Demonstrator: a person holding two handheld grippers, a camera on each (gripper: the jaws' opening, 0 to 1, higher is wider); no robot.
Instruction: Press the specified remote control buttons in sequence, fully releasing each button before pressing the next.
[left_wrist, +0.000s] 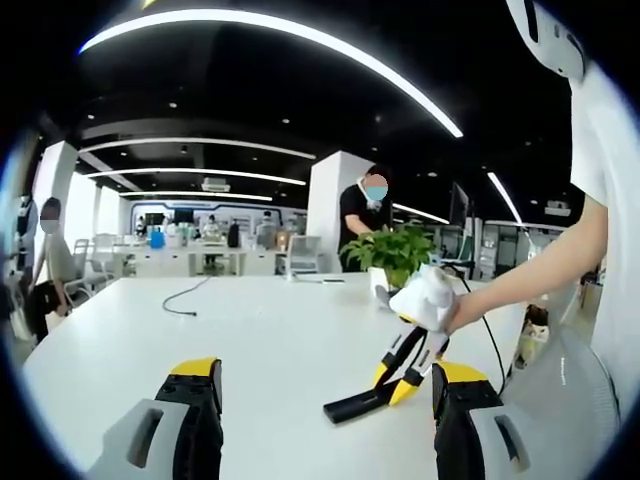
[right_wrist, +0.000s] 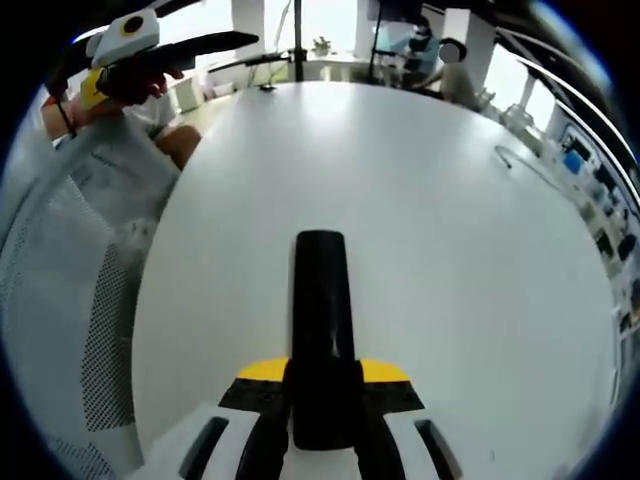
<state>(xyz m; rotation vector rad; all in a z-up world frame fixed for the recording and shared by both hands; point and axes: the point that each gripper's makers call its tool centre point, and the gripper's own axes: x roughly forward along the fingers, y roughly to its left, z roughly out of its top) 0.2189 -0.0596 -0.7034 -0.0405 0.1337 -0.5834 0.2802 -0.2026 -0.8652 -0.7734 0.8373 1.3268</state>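
Our right gripper (right_wrist: 322, 400) has its jaws clenched on the black remote control (right_wrist: 322, 320), holding it just above the white bench (right_wrist: 450, 200). Our left gripper (left_wrist: 325, 420) hangs with jaws spread wide, grasping nothing, beside a potted plant (left_wrist: 392, 252).

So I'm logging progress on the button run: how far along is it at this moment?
Early, as far as I can tell. Done: the right gripper is shut on the black remote control, its far end on the white table. In hand: the left gripper is open, hovering short of the remote. Left: seemingly the presses; the frames can't show whether any are done.
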